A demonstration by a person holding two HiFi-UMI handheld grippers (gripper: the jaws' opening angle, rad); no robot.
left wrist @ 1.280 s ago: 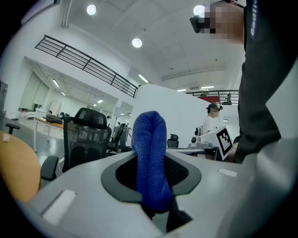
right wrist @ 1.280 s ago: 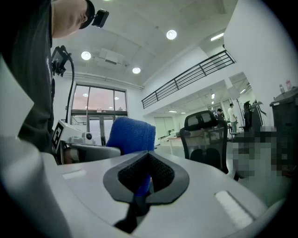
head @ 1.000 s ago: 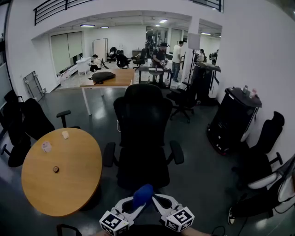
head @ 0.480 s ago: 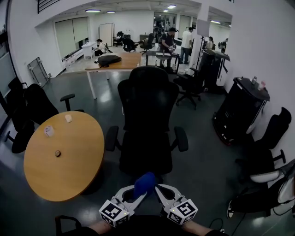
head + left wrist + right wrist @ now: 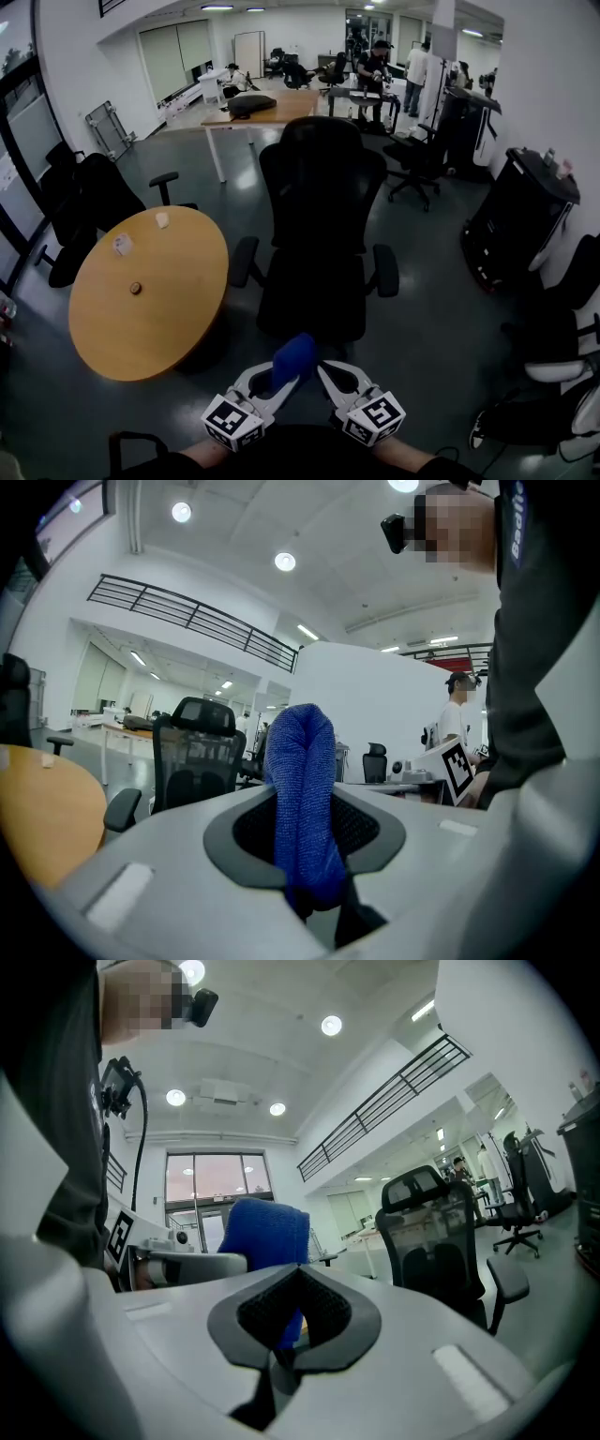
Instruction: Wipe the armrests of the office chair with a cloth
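A black office chair (image 5: 319, 206) stands ahead of me, front toward me, with its left armrest (image 5: 245, 261) and right armrest (image 5: 385, 270) both bare. My left gripper (image 5: 281, 373) is shut on a folded blue cloth (image 5: 293, 358), which sticks up from between its jaws (image 5: 300, 761). My right gripper (image 5: 325, 371) is held close beside it, jaws together and empty. In the right gripper view the cloth (image 5: 267, 1232) shows just past that gripper (image 5: 298, 1274). Both grippers are low and near my body, well short of the chair.
A round wooden table (image 5: 150, 309) with a few small items stands left of the chair. More black chairs (image 5: 89, 202) line the left side, with others (image 5: 562, 319) at the right. A black cabinet (image 5: 520, 220) is at the right, and a desk (image 5: 267, 108) and people stand behind.
The view has moved toward the chair and tipped down, so chair and table sit nearer and further right. Both grippers keep the same pose with the cloth.
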